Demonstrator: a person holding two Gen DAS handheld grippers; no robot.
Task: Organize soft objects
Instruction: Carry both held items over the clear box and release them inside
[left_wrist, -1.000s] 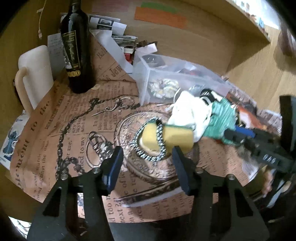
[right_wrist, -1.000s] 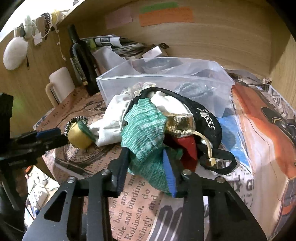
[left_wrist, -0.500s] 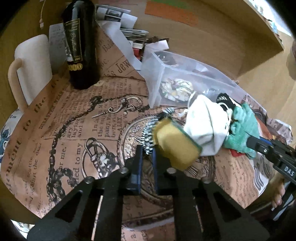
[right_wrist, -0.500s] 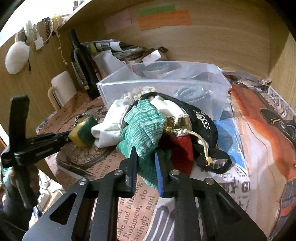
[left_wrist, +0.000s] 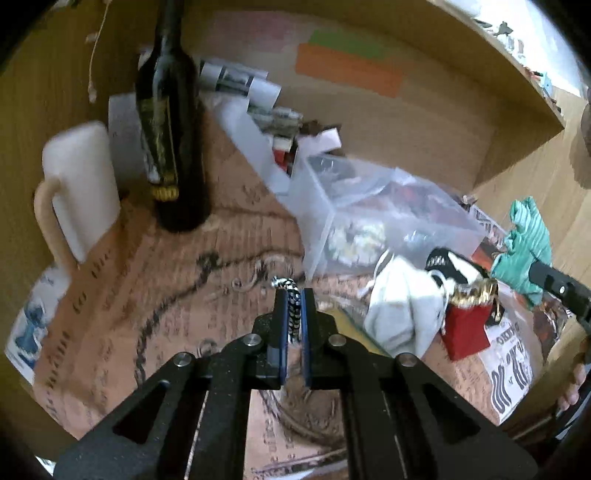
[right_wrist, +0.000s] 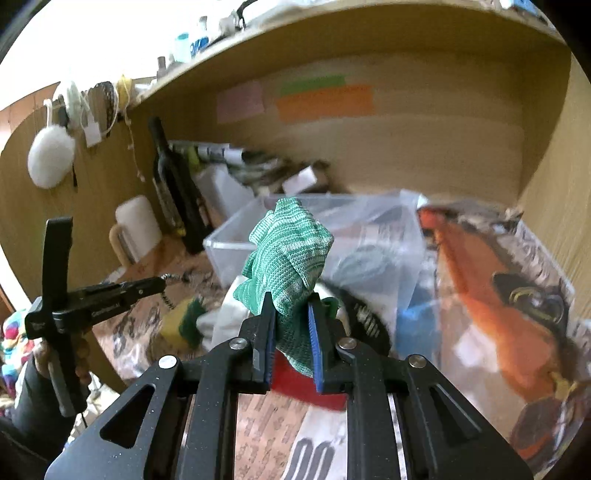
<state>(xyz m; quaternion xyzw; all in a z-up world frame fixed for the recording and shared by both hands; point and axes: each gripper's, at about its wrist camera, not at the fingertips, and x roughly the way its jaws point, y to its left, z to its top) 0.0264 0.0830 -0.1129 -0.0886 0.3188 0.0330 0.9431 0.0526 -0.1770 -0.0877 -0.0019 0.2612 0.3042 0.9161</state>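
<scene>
My left gripper is shut on a black-and-white braided loop, held a little above the printed paper. The yellow-and-green sponge lies below, mostly hidden behind my fingers in the left wrist view. My right gripper is shut on a green knit cloth, lifted clear of the pile. In the left wrist view the green cloth hangs at the far right. A white cloth, a black strap and a red pouch with gold trim remain in the pile.
A clear plastic box with small items stands just behind the pile. A dark bottle and a cream mug stand at the back left. Papers lean on the wooden back wall. Printed paper covers the desk.
My left jaws closed on the braided loop and lifted it off the sponge. My right jaws closed on the green cloth and raised it out of the pile.
</scene>
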